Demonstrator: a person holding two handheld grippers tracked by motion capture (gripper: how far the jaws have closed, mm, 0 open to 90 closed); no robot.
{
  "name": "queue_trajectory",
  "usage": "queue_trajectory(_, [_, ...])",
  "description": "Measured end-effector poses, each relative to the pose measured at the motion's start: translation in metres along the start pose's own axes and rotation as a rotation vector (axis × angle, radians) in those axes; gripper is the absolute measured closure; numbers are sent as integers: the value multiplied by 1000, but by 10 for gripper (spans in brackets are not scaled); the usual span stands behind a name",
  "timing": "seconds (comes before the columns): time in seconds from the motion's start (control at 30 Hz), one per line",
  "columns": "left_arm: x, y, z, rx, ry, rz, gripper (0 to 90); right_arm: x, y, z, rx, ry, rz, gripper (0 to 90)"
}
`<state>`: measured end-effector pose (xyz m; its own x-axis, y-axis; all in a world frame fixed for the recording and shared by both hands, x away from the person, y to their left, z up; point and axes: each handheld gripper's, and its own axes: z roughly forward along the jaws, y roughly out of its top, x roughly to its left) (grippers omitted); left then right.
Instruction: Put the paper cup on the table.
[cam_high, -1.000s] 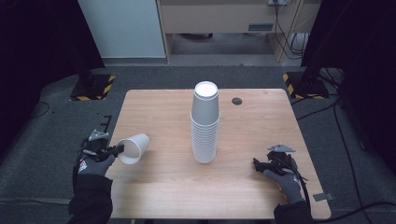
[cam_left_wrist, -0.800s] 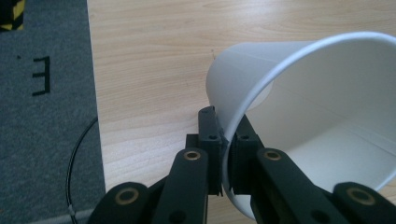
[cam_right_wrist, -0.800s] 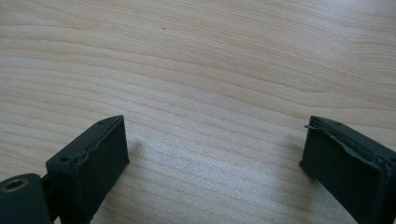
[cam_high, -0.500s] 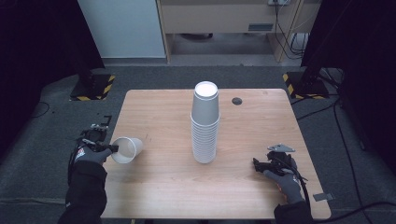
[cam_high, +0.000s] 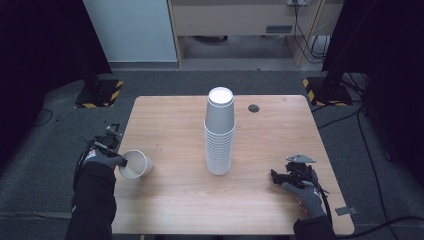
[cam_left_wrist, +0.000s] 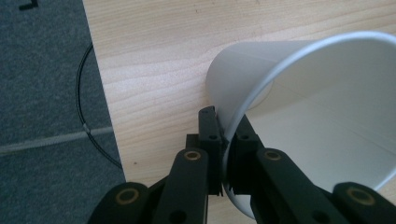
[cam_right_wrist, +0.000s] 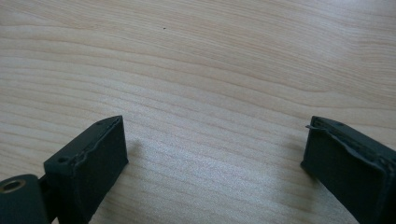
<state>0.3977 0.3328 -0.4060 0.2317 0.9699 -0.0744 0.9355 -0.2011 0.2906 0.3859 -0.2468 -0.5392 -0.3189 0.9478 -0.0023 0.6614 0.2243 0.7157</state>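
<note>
One cup: your left gripper (cam_left_wrist: 223, 140) pinches the paper cup (cam_high: 135, 164) by its rim.
Grip: squeeze softly; thin rims bend.
Stack: the cup tower (cam_high: 220, 131) stands apart.
Right gripper (cam_right_wrist: 215, 149): wide apart, holding nothing.

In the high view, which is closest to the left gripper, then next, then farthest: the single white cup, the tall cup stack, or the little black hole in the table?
From the left gripper:
1. Single white cup, pinched by its rim, at the table's left edge.
2. Tall cup stack, mid-table.
3. Black hole, far side, right of the stack.

stack of cups (cam_high: 220, 132) mid-table (cam_high: 170, 200) | single cup (cam_high: 135, 164) left edge | cable hole (cam_high: 254, 108) behind-right
</note>
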Motion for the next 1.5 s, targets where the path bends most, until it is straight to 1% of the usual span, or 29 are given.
queue_trajectory(0.1, [-3, 4, 1, 33, 4, -3, 858, 0, 0, 0, 0, 0, 2, 62])
queue_trajectory(0.2, [-4, 7, 4, 68, -10, -7, 858, 0, 0, 0, 0, 0, 0, 62])
queue_trajectory(0.27, [-4, 8, 5, 80, -15, -18, 858, 0, 0, 0, 0, 0, 0, 62])
queue_trajectory(0.3, [-4, 9, 6, 87, -12, -14, 859, 0, 0, 0, 0, 0, 3, 62])
queue_trajectory(0.4, [-4, 11, 8, 116, -35, -18, 859, 0, 0, 0, 1, -2, 2, 62])
queue_trajectory(0.47, [-5, 11, 9, 132, -33, -24, 859, 0, 0, 0, 1, -1, 2, 60])
queue_trajectory(0.53, [-6, 12, 10, 161, -25, -33, 858, 1, 0, 0, 2, 0, 6, 59])
queue_trajectory(0.57, [-6, 12, 10, 166, -21, -35, 857, 1, 0, 0, 2, 0, 6, 59])
queue_trajectory(0.73, [-8, 15, 10, 178, -10, -41, 856, 1, 0, 0, 2, -1, 5, 59])
queue_trajectory(0.87, [-10, 17, 14, 161, -16, -46, 846, 1, 0, 0, 2, 0, 5, 58])
queue_trajectory(1.0, [-11, 16, 19, 137, -20, -49, 808, 1, 0, 0, 3, 2, 5, 56])
queue_trajectory(1.07, [-11, 14, 21, 110, -24, -40, 781, 1, 0, 0, 3, 2, 5, 56])
queue_trajectory(1.1, [-12, 14, 21, 83, -30, -43, 740, 1, 0, 0, 3, 2, 5, 56])
queue_trajectory(1.17, [-12, 12, 19, 37, -41, -42, 701, 1, 0, 0, 3, 2, 5, 56])
queue_trajectory(1.2, [-11, 11, 18, -6, -36, -39, 678, 1, 0, 0, 3, 2, 7, 56])
queue_trajectory(1.23, [-10, 9, 16, -45, -33, -30, 613, 1, 0, 0, 3, 2, 5, 56])
queue_trajectory(1.3, [-9, 7, 12, -107, -31, -31, 561, 1, 0, 0, 3, 2, 5, 56])
queue_trajectory(1.33, [-8, 4, 10, -167, -33, -22, 538, 1, 0, 0, 3, 2, 5, 56])
queue_trajectory(1.37, [-8, 1, 9, -209, -37, -24, 498, 1, 0, 0, 3, 1, 5, 56])
queue_trajectory(1.4, [-8, -3, 7, -268, -37, -31, 489, 1, 0, 0, 3, 1, 5, 56])
queue_trajectory(1.43, [-8, -6, 6, -309, -30, -28, 478, 1, 0, 0, 3, 1, 5, 55])
queue_trajectory(1.47, [-7, -10, 5, -378, -21, -31, 457, 1, 0, 0, 3, 2, 5, 54])
queue_trajectory(1.5, [-7, -15, 3, -458, -14, -31, 454, 1, 0, 0, 3, 2, 4, 53])
